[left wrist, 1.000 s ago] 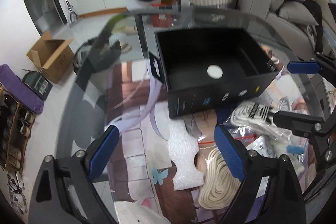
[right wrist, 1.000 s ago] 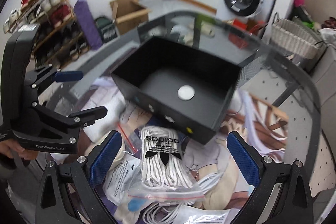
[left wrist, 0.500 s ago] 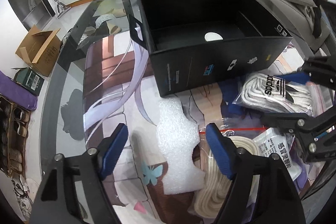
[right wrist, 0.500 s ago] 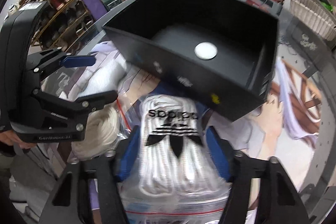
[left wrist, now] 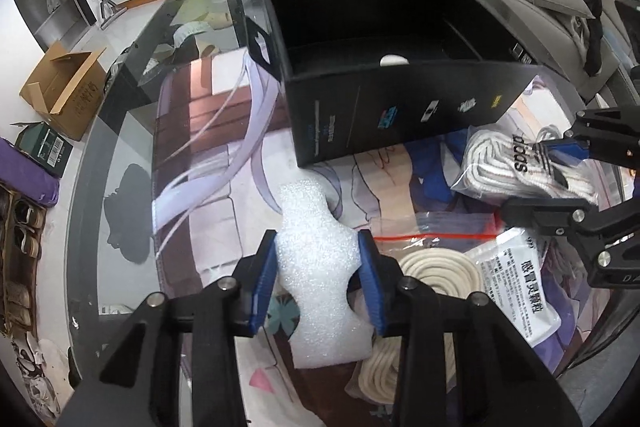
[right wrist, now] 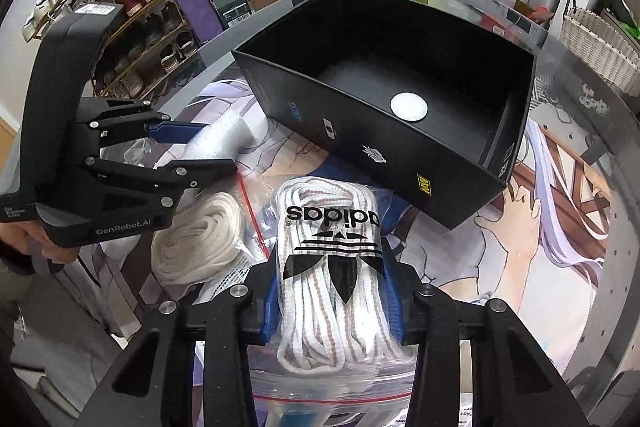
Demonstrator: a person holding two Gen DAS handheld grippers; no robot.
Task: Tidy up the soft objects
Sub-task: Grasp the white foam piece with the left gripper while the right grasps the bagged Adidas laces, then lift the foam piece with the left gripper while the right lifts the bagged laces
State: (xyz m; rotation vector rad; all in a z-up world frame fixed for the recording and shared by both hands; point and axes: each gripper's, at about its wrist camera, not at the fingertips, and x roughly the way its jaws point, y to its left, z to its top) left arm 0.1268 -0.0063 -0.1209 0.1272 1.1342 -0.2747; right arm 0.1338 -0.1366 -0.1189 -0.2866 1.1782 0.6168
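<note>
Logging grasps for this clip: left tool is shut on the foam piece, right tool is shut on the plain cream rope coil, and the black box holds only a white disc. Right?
Not quite. The right wrist view shows the right tool shut on the bagged Adidas laces, not the cream rope coil, which lies loose beside it. The left tool is shut on the foam piece, and the black box holds only a white disc.

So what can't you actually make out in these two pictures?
- Black box floor, left wrist view: mostly hidden by its near wall.
- White foam piece, right wrist view: mostly covered by the left gripper.
- Bagged adidas laces, right wrist view: bag's lower end cut off by the frame edge.
</note>
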